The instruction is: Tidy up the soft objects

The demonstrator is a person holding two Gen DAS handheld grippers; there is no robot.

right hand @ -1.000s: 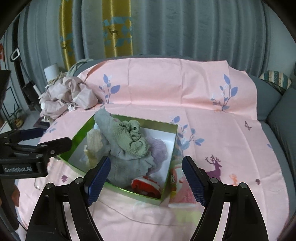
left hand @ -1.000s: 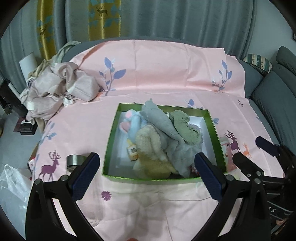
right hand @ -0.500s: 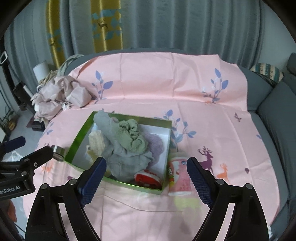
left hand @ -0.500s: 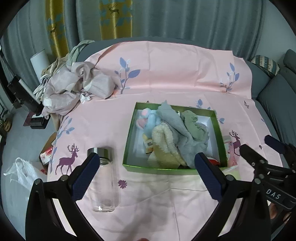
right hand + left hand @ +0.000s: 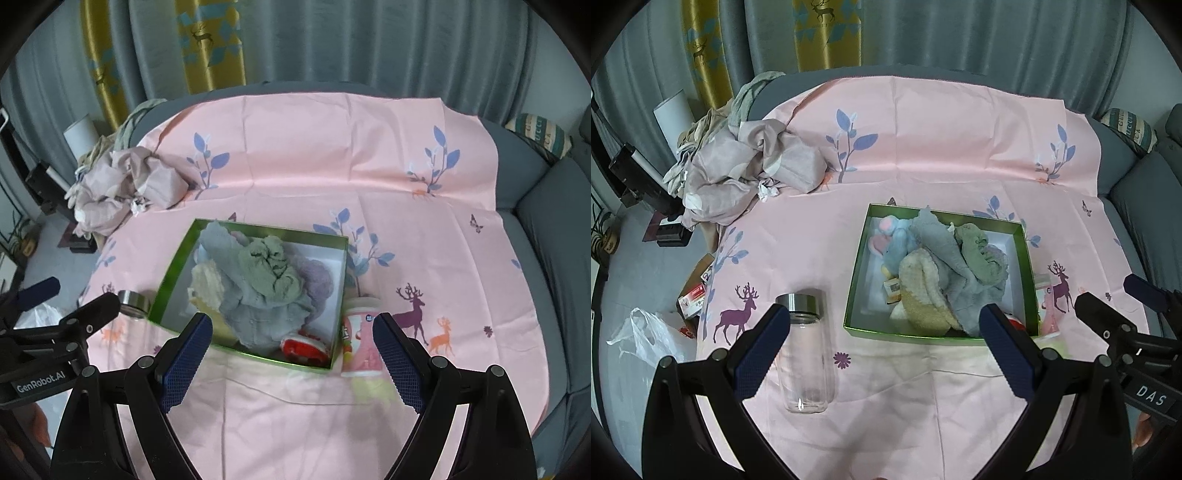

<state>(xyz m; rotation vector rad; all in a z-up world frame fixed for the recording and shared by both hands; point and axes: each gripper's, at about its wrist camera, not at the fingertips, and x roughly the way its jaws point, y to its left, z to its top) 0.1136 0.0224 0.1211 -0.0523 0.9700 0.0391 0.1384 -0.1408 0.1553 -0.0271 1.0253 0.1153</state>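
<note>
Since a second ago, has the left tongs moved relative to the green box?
Yes. The left tongs have pulled up and back: the green box now looks smaller and sits farther ahead, and the glass bottle has come fully into view.

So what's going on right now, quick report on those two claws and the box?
Left gripper and right gripper open, empty. Green box heaped with soft cloths. Glass bottle lies left of box, pink canister right; nothing blocking.
</note>
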